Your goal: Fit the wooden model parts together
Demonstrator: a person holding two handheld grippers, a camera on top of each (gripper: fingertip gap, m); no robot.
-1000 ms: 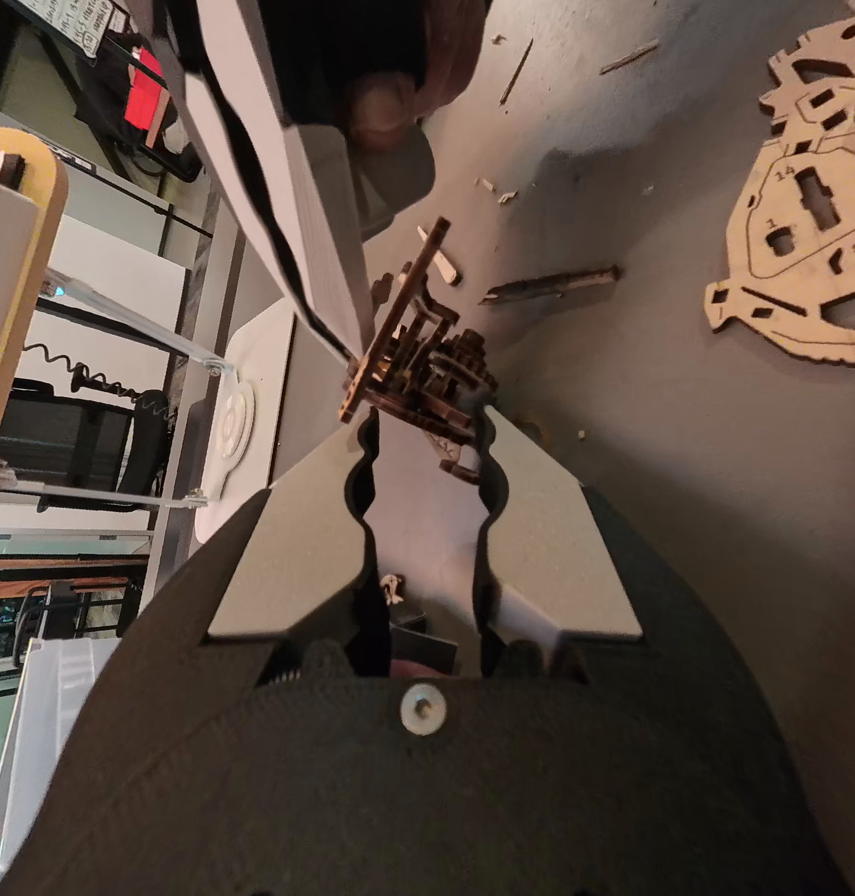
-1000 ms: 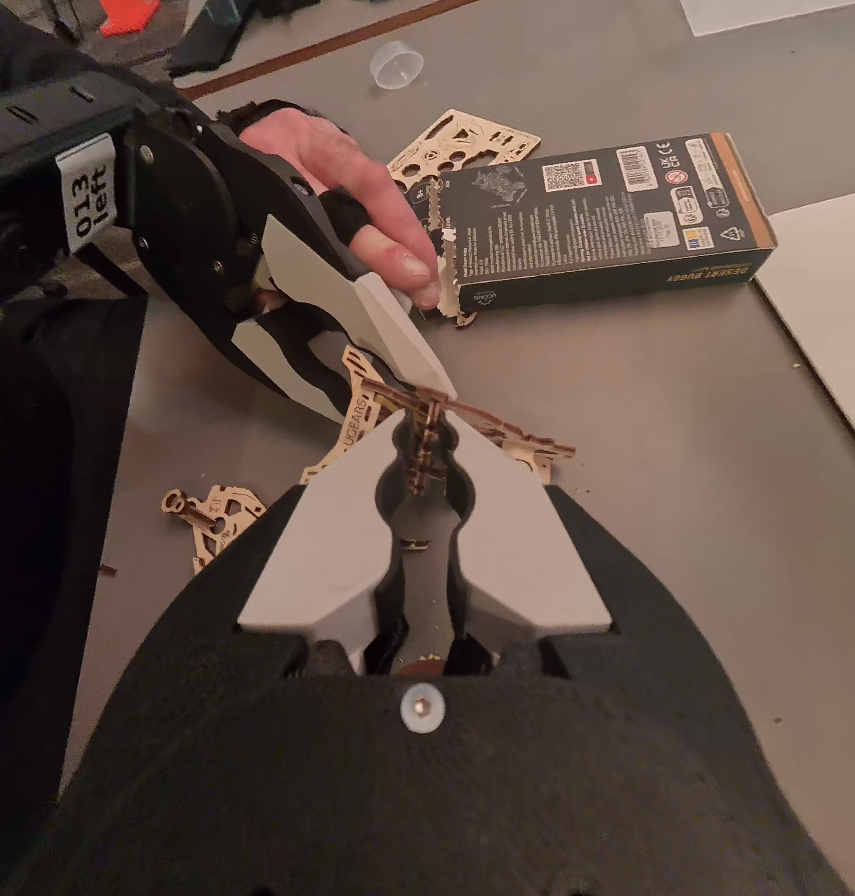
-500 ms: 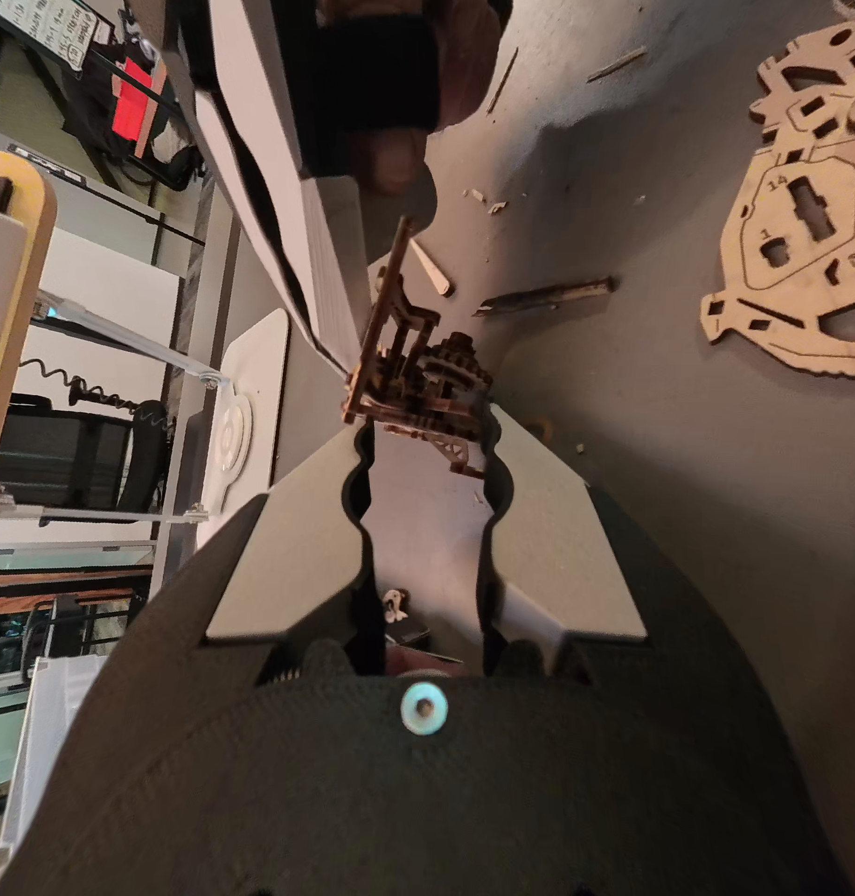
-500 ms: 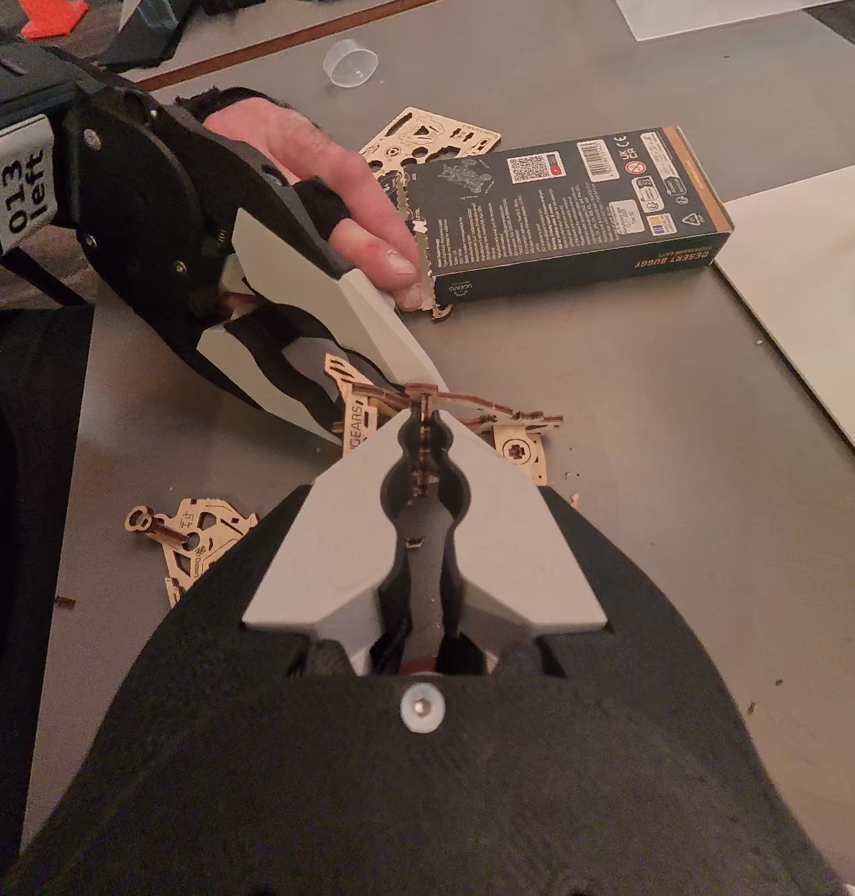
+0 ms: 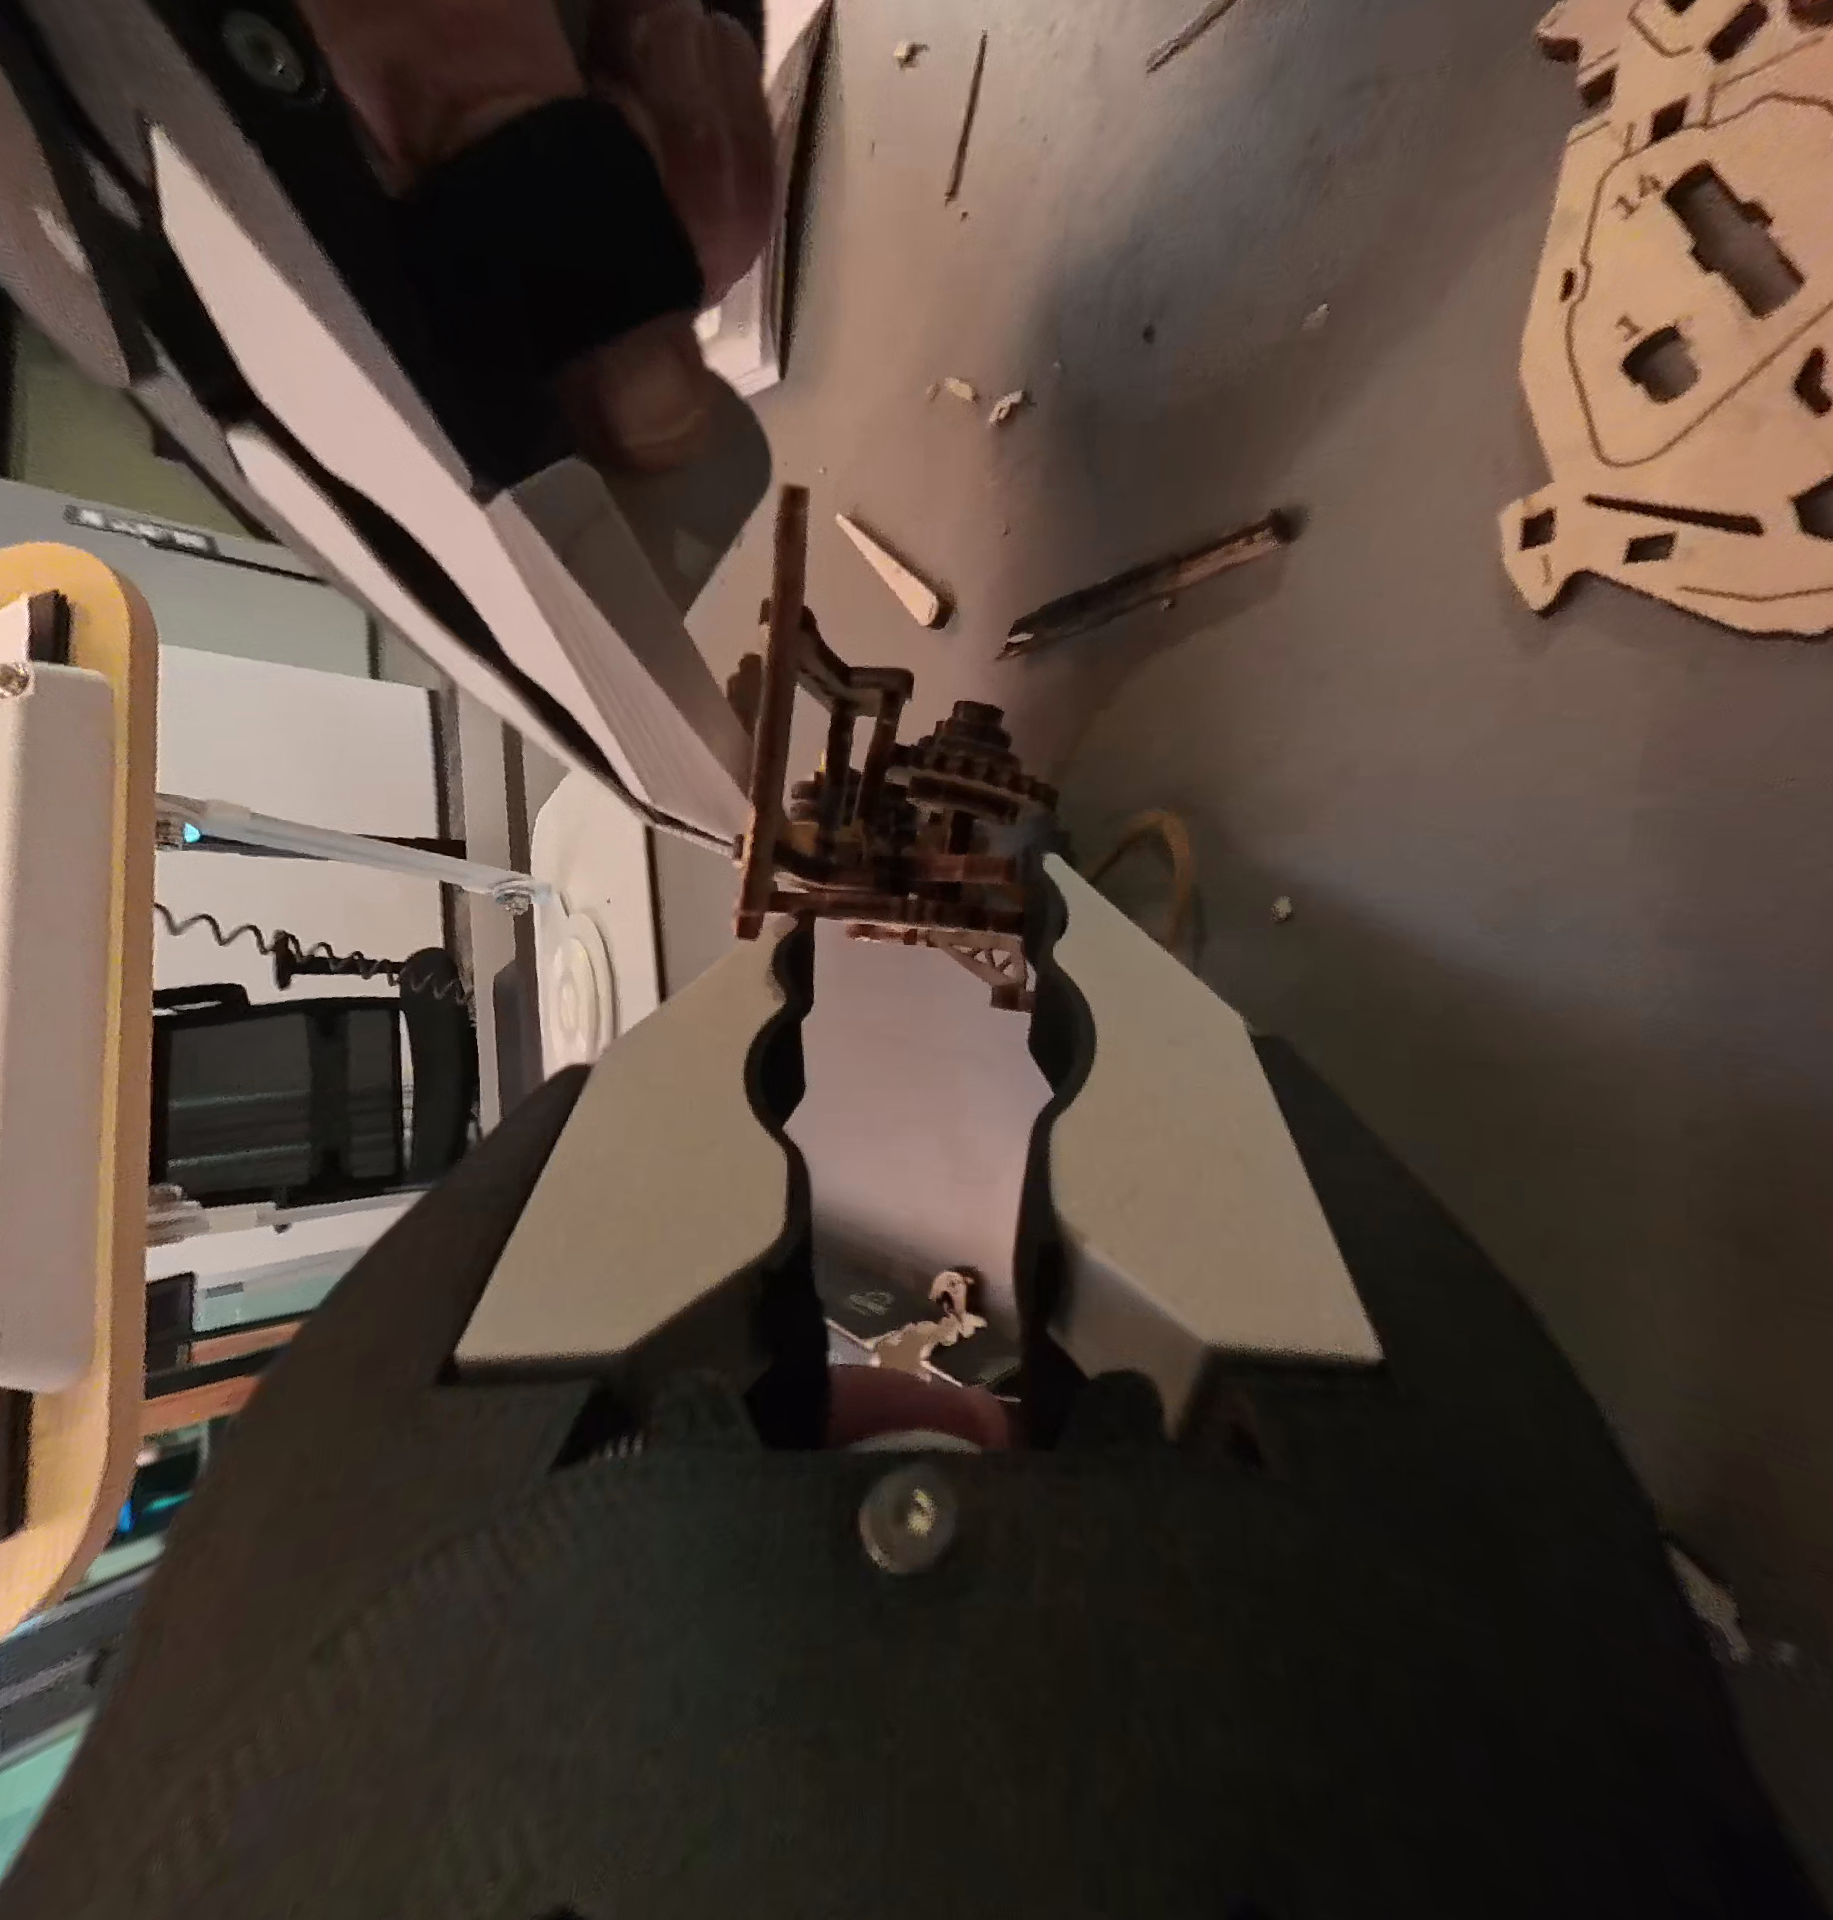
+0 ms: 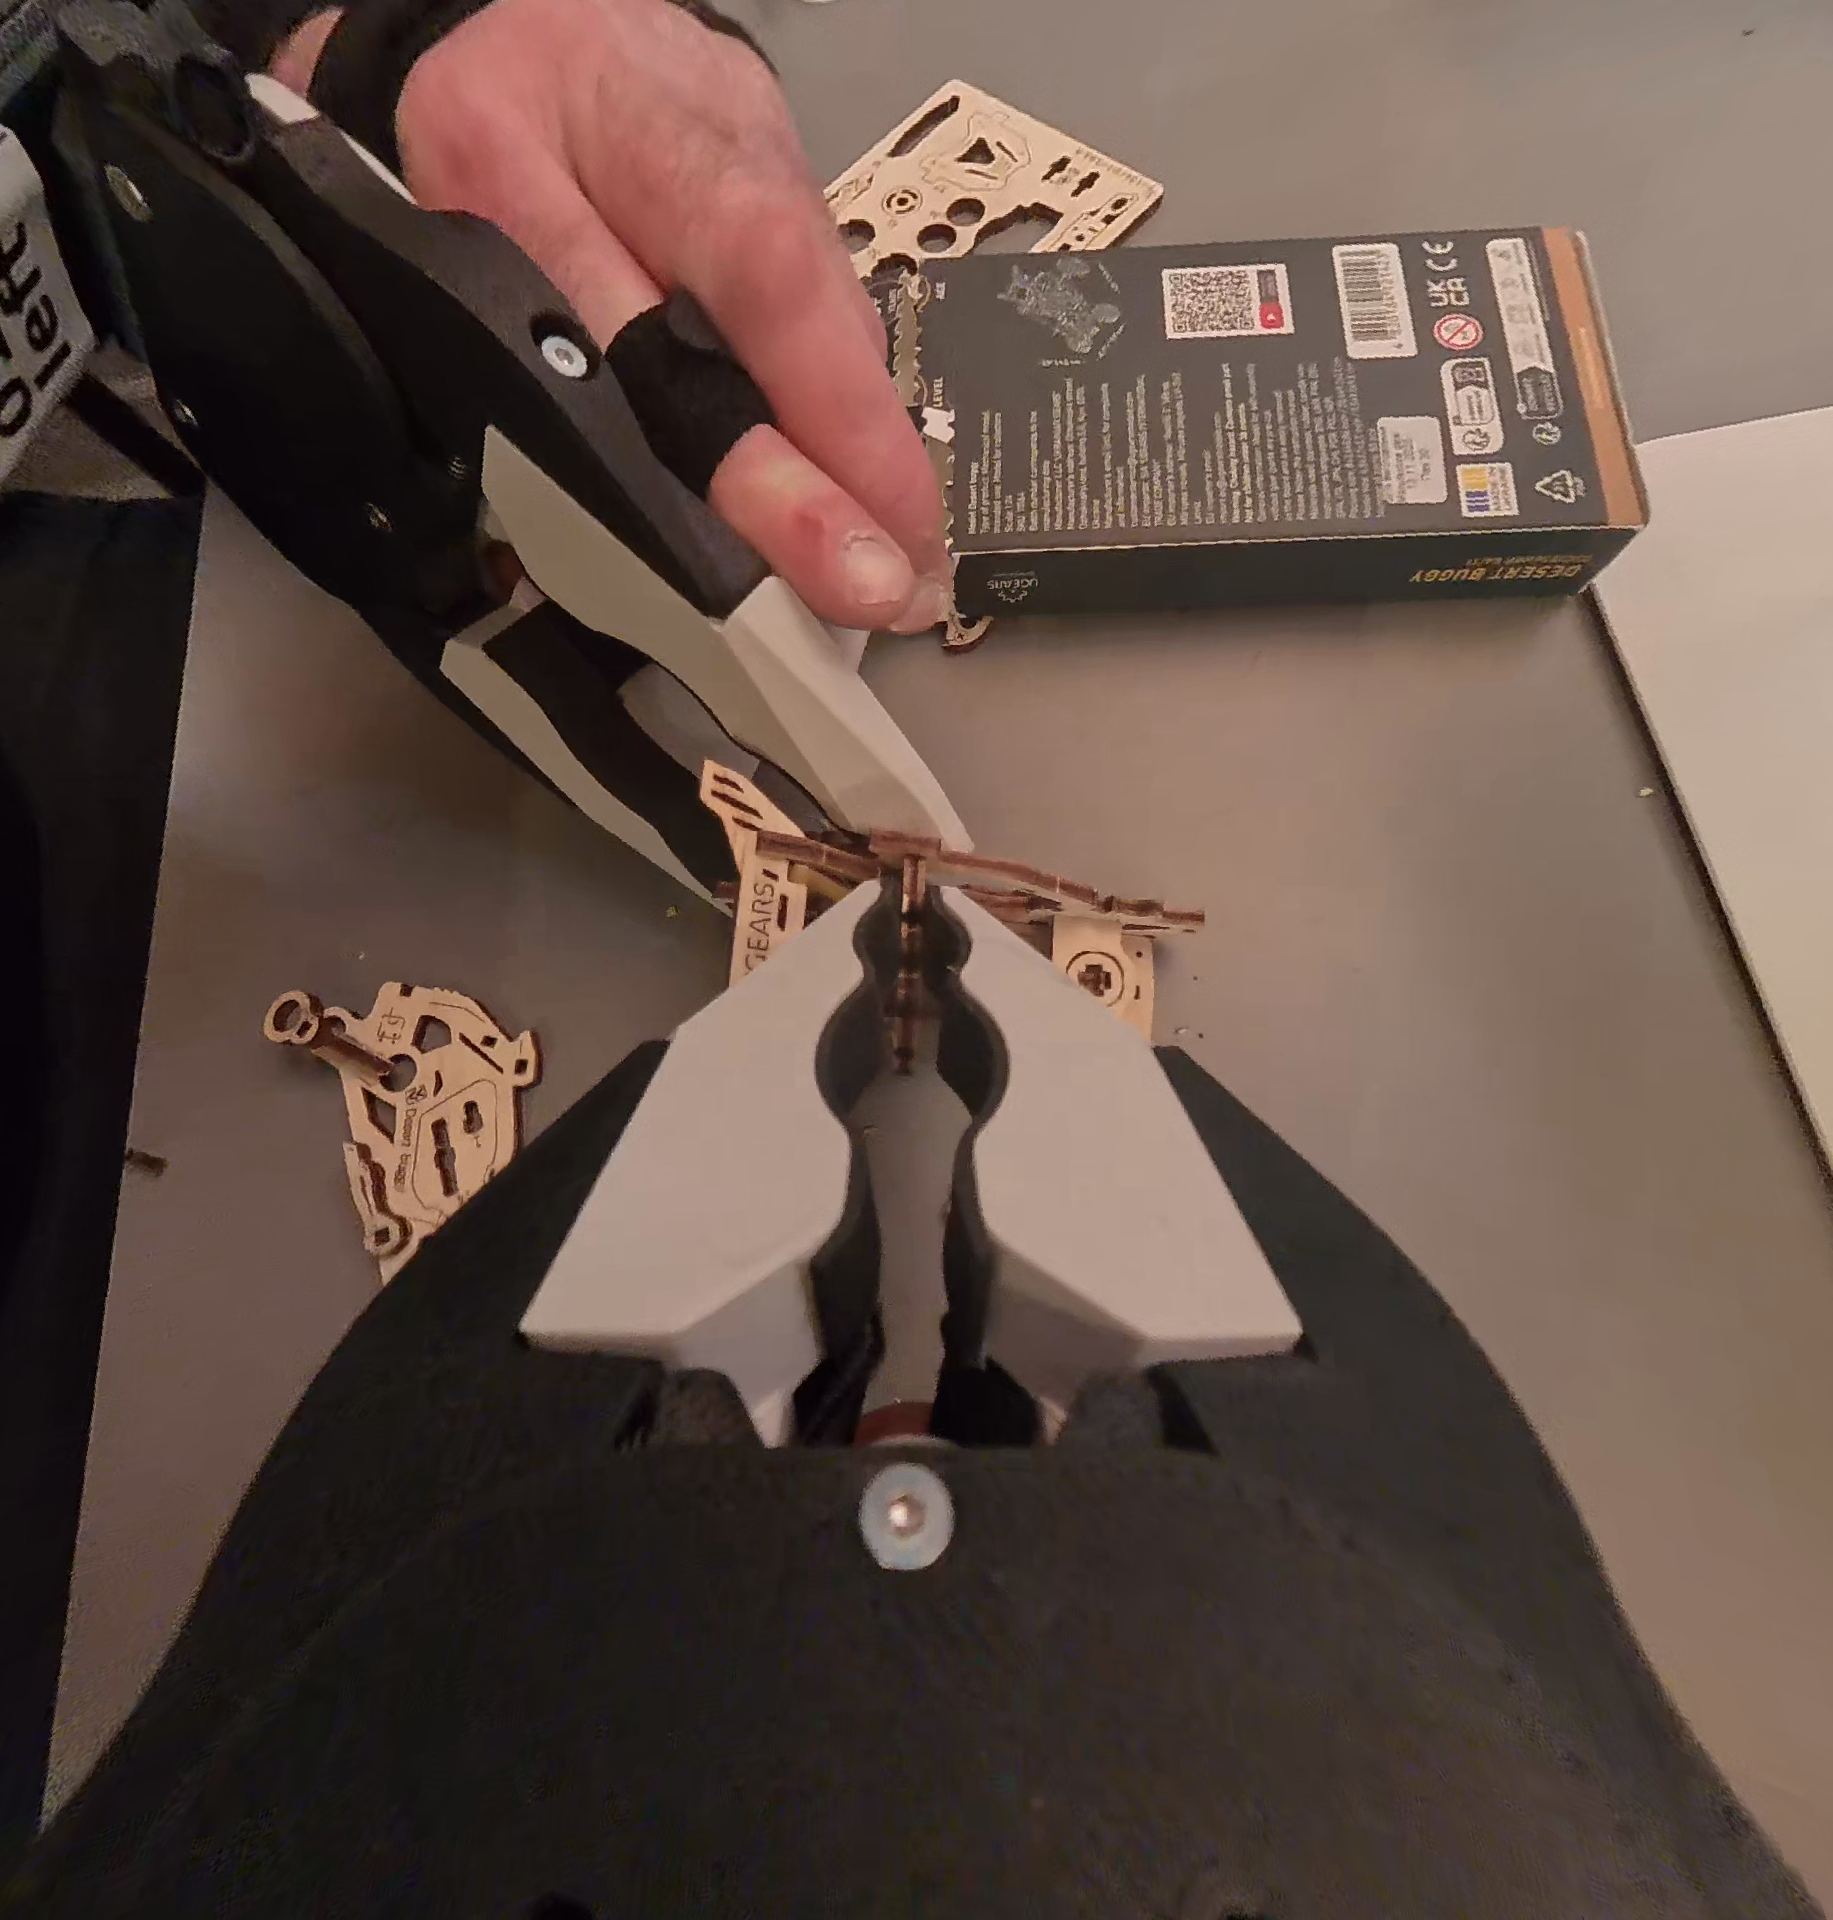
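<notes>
A dark wooden gear assembly (image 5: 922, 821) sits between the tips of my left gripper (image 5: 912, 904), which is shut on it above the grey table. A flat wooden plate (image 5: 777, 707) stands upright against the assembly's left side. My right gripper (image 6: 907, 904) is shut on this plate (image 6: 904, 977), which shows edge-on between its fingers. The assembly shows there as a thin brown bar (image 6: 1047, 894) across the tips. The right gripper's fingers (image 5: 621, 665) come in from the upper left. The left gripper's fingers (image 6: 818, 727) meet the parts from the upper left, held by a hand.
A black product box (image 6: 1255, 416) lies behind the parts. Punched-out wooden sheets lie on the table (image 6: 424, 1101), (image 6: 995, 177), (image 5: 1701, 343), with one under the model (image 6: 1099, 966). Wood scraps (image 5: 1151, 582) are scattered about. A white board (image 6: 1774, 727) is at the right. The tips of both grippers are at nearly the same place.
The flat plate has turned from tilted to upright against the assembly. The two grippers have drawn closer together, and the hand on the left gripper looms larger in the right wrist view.
</notes>
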